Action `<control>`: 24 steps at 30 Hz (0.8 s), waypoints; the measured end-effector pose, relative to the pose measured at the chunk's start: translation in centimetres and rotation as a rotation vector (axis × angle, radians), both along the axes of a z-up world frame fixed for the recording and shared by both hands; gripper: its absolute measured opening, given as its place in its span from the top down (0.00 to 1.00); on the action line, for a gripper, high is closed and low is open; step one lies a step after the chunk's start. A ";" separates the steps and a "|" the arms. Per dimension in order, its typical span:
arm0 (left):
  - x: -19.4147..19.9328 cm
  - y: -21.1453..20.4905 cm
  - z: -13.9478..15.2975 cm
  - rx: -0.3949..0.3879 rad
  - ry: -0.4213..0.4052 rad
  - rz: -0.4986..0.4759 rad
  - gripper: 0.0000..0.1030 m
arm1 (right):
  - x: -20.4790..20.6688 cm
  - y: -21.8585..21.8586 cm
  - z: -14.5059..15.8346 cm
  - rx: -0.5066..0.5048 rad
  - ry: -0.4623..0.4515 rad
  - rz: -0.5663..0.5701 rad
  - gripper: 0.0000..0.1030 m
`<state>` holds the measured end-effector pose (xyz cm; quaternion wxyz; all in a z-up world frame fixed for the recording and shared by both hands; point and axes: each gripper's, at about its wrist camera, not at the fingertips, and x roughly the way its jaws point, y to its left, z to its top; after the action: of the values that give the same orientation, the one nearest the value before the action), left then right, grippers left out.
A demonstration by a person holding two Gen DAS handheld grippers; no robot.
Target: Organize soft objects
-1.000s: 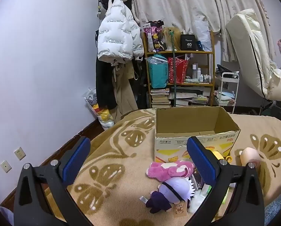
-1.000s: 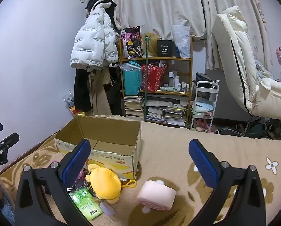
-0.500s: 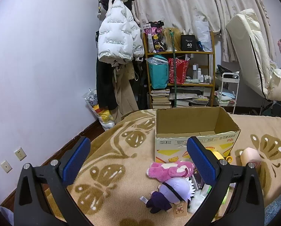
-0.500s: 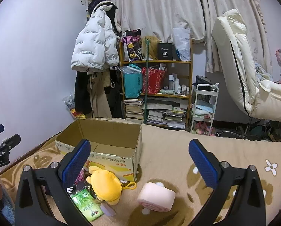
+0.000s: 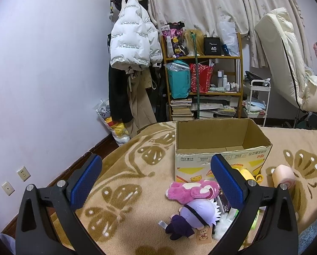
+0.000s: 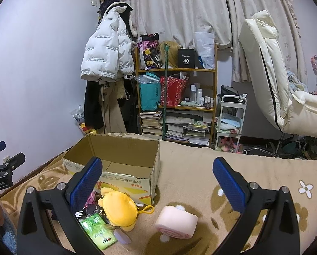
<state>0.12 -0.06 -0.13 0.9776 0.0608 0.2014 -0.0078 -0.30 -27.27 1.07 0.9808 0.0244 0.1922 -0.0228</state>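
Left wrist view: left gripper (image 5: 156,179) is hovering spread wide and empty over the pink plush (image 5: 192,191) lying before the empty cardboard box (image 5: 220,146); right gripper (image 6: 157,182) is likewise gaping above the pink roll cushion (image 6: 176,221). Likely approach step; next move is calling for descending onto one toy.

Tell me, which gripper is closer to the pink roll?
Right. The pink roll lies between the right gripper fingers, just ahead; for the left gripper it's off beyond its right finger.

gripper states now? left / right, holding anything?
Left gripper: open, holding nothing, above the blanket.
Right gripper: open, holding nothing, above the pink roll toy.
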 end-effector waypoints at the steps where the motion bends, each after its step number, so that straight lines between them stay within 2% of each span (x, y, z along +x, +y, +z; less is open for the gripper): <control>1: 0.0 0.0 0.0 0.000 -0.001 0.000 0.02 | 0.0 0.0 0.0 0.000 -0.001 -0.001 0.00; 12: 0.1 0.1 -0.2 0.003 0.000 0.000 0.02 | 0.0 -0.2 0.9 0.003 0.002 -0.005 0.00; 24: 0.4 0.4 -1.0 0.012 0.006 0.009 0.02 | -0.1 -0.3 0.1 0.014 0.013 -0.004 0.00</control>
<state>0.50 0.38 -1.13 0.9766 0.0656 0.2048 -0.0023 -0.45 -27.56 1.22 0.9793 0.0315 0.1988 -0.0235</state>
